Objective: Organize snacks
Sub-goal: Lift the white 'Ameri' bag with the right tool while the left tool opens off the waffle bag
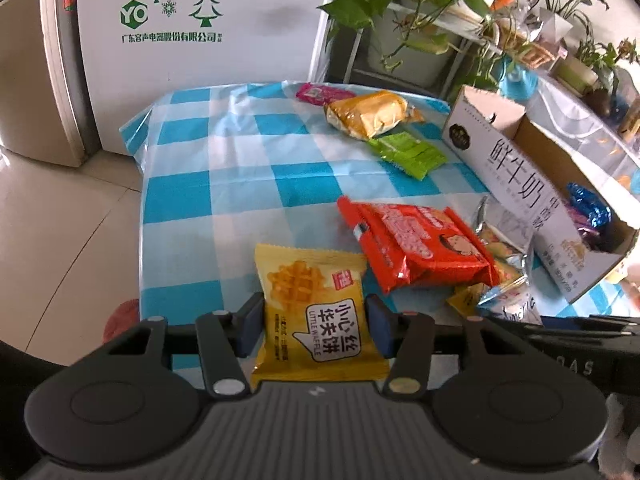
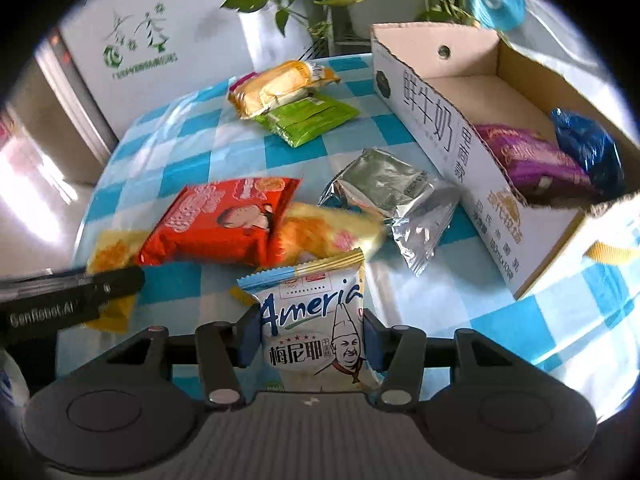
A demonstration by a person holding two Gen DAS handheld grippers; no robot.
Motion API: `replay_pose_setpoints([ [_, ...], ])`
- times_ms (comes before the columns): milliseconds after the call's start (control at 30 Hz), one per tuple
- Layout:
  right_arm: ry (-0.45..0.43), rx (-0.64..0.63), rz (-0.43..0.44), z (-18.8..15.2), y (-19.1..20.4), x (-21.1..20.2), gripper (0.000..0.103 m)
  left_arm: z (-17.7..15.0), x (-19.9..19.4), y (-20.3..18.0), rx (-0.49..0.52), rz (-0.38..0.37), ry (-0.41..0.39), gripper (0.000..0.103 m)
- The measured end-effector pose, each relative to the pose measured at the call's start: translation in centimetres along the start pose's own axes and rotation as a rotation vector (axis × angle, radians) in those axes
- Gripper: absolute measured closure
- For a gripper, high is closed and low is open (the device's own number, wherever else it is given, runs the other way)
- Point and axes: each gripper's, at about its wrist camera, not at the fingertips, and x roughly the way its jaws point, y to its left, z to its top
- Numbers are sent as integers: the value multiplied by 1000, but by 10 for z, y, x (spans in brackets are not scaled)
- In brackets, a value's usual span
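Left wrist view: left gripper (image 1: 314, 326) pinching yellow waffle packet (image 1: 312, 312) across its width, long axis running away from camera. Right wrist view: right gripper (image 2: 310, 336) clamped likewise on white-blue Ameria packet (image 2: 316, 320). Both packets low over checked tablecloth (image 1: 192, 168). Open milk carton box (image 2: 452, 136) ahead and to the right, already holding purple packet (image 2: 532, 160) and blue packet (image 2: 588, 148). Right gripper judged nearer the box; likely first to drop.
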Motion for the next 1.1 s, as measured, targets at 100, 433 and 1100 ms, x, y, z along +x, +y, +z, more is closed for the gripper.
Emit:
replay_pose_setpoints([
  [100,-29,25,22,0,-3,-7,46,1,-4,-6,18,-19,-25,51],
  [433,-93,1,60,1,1,-18,46,2,-20,-18,52,-18,-102,58],
  [1100,-107,36,55,0,-4,-20,46,14,-10,37,-181,-109,9,30],
])
